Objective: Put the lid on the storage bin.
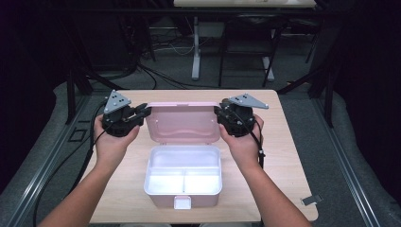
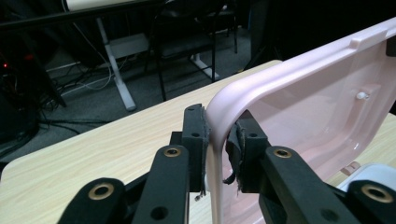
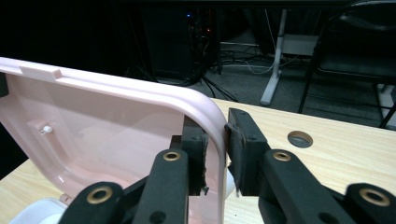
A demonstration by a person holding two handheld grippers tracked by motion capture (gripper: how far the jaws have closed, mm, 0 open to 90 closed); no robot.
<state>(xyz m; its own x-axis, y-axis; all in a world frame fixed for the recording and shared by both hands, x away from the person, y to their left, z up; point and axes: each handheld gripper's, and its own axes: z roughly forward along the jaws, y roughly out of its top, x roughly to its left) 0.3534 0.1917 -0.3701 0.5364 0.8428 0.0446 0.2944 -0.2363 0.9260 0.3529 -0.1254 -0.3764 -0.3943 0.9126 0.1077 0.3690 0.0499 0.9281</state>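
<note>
A pink box (image 1: 150, 187) with a white divided tray inside sits at the table's near middle. Its pink lid (image 1: 182, 124) stands up behind it. My left gripper (image 1: 144, 111) is at the lid's upper left corner and my right gripper (image 1: 219, 113) at its upper right corner. In the left gripper view the lid (image 2: 317, 102) has its rounded rim between the jaws of the left gripper (image 2: 219, 135). In the right gripper view the lid (image 3: 116, 126) likewise passes between the jaws of the right gripper (image 3: 215, 135). On both, the pads stand close beside the rim without squeezing it.
The wooden table (image 1: 283, 156) carries a small metal clip (image 1: 309, 200) near its front right corner and a round cable hole (image 3: 300, 138). Beyond the far edge are white desk legs (image 1: 195, 52), a dark chair and cables on the floor.
</note>
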